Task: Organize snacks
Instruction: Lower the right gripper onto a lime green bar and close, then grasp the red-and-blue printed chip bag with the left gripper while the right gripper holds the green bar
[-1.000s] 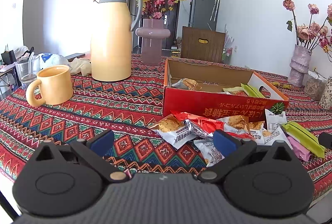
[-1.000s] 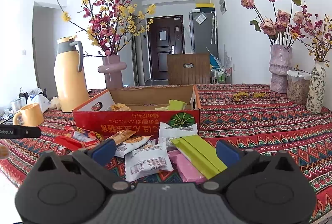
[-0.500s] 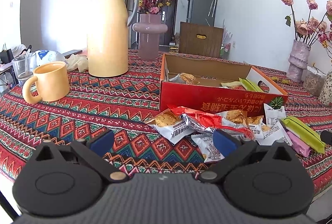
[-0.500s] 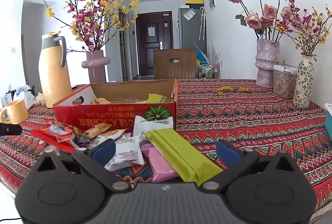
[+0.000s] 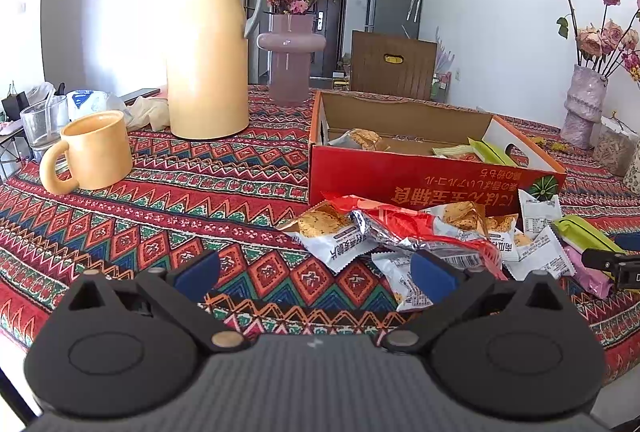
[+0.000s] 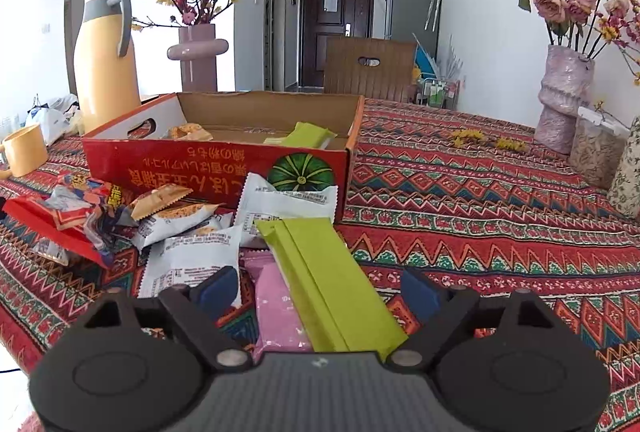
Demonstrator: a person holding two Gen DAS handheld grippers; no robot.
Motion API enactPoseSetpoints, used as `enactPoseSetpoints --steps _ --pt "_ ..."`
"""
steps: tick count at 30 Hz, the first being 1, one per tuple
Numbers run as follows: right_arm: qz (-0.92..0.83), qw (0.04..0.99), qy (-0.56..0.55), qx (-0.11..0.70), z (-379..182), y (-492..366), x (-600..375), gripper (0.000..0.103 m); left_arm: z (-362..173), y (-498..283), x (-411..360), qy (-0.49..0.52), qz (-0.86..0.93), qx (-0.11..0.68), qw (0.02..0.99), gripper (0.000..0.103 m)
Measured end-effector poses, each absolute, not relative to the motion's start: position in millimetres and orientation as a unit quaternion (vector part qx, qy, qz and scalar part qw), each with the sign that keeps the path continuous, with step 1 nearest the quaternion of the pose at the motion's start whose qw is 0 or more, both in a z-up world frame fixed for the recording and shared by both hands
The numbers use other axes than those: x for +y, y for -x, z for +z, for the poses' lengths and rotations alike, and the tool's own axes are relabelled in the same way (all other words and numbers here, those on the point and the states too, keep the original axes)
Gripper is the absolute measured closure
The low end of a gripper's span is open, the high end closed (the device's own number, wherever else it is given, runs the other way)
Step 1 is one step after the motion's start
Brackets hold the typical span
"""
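Between the narrowing jaws of your right hand-held gripper lies a long green foil snack bar, not yet pinched, on the patterned bench before the red cardboard box. Your left hand-held gripper stays spread, empty.

A yellow thermos jug with a grey handle stands upright on the patterned tablecloth toward the tabletop's far left. A yellow mug sits nearer the left edge, with a clear glass just behind it. Beside the jug stands a mauve vase of pink and yellow blossoms. At the far right edge, a textured pink vase holds dried roses, with a lidded clear jar beside it.
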State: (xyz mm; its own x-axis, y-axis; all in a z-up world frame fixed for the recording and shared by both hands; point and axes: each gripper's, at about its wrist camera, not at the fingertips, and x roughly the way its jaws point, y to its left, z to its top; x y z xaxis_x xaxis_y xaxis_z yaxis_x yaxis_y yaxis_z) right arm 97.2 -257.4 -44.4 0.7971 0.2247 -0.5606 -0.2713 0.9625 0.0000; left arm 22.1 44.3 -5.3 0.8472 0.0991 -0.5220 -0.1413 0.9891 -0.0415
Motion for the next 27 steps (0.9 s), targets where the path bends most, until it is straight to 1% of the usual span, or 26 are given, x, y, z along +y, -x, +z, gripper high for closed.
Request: enactPoseSetpoints --steps 2,7,8,16,18,22,23,24,27 --pt "0.136 0.944 0.038 0.298 -47 -103 -256 0.022 -6 -24 46 0.04 0.065 0.27 0.96 0.0" --pt "0.14 0.941 0.039 0.306 -52 -106 -252 0.041 -10 -26 49 0.045 0.065 0.276 0.958 0.0" --pt "0.144 0.94 0.037 0.306 -52 -105 -251 0.047 -10 -27 49 0.046 0.064 0.277 0.958 0.0" --pt "0.148 0.941 0.06 0.299 -50 -92 -240 0.048 -12 -25 52 0.053 0.064 0.279 0.957 0.0" --pt "0.145 0.942 0.059 0.296 -50 -88 -238 0.051 -12 -24 52 0.054 0.064 0.28 0.956 0.0" --pt "0.137 0.946 0.053 0.289 -50 -81 -233 0.053 -12 -23 54 0.057 0.064 0.281 0.956 0.0" --pt "0.135 0.947 0.05 0.287 -50 -80 -232 0.055 -12 -23 54 0.058 0.063 0.281 0.956 0.0" --pt "0.131 0.949 0.046 0.284 -49 -78 -232 0.067 -12 -22 55 0.059 0.063 0.281 0.956 0.0" --pt "0.121 0.951 0.026 0.282 -46 -74 -233 0.069 -12 -21 56 0.062 0.061 0.281 0.956 0.0"
